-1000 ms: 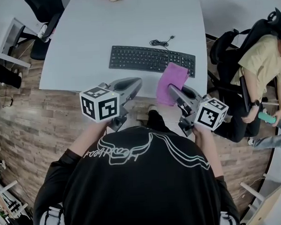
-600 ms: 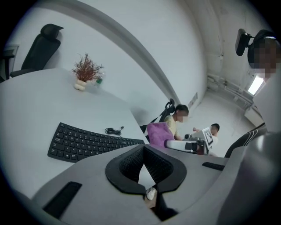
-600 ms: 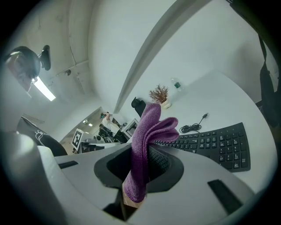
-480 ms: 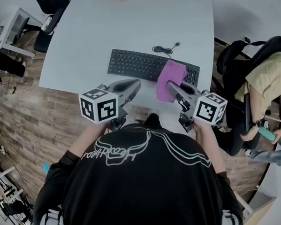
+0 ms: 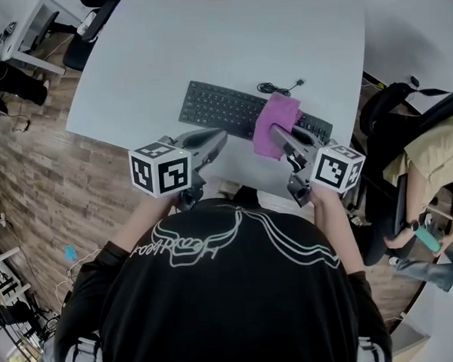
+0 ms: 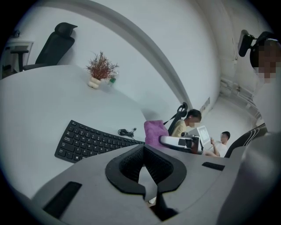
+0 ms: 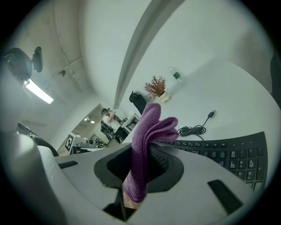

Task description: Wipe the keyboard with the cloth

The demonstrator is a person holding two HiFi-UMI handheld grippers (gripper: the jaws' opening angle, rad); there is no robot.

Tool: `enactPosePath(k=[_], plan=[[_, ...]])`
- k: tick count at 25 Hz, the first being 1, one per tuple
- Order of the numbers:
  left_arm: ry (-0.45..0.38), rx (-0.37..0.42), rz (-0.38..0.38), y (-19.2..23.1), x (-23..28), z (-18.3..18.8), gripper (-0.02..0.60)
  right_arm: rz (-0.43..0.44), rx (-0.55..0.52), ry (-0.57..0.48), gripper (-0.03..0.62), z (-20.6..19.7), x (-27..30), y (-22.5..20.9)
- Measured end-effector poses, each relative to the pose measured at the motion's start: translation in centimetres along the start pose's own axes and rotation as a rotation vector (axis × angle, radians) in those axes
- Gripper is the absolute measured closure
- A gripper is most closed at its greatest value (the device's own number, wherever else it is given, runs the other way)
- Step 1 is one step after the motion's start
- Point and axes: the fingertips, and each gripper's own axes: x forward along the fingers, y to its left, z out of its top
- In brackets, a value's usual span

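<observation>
White rounded table [image 5: 204, 49] is seen whole only in head view. Black corded keyboard [image 5: 223, 108] lies on it, just ahead of both grippers. Purple knitted cloth [image 7: 147, 145] is clamped in the closed jaws of right gripper [image 5: 279, 136] and bunched over the keyboard's right end. Left gripper [image 5: 220, 135] jaws are pressed together, nothing between. Small reddish potted plant [image 6: 101, 70], far ahead, is shown clearly only by the gripper views.

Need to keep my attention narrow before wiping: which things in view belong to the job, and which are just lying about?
Job:
cloth, clamped in the right gripper
keyboard on the table
left gripper, shut, empty

Lying about:
potted plant
bottle
office chair
seated person
</observation>
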Motion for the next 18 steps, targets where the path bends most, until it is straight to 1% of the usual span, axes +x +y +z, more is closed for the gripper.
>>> enactPosePath(k=[5,10,18], plan=[[-0.007,-0.023,0.013,1.1,0.6,0.4,0.577,0.002,0.003,0.051,0.539,-0.4,2.4,-1.3],[-0.013,-0.049,0.022,2.3,0.3,0.7,0.577,-0.041,0.002,0.127,0.539,-1.8,5.0,-3.2],[-0.029,-0.076,0.036,2.4,0.2,0.3,0.577,-0.084,0.010,0.203,0.539,-3.9,5.5,-5.4]])
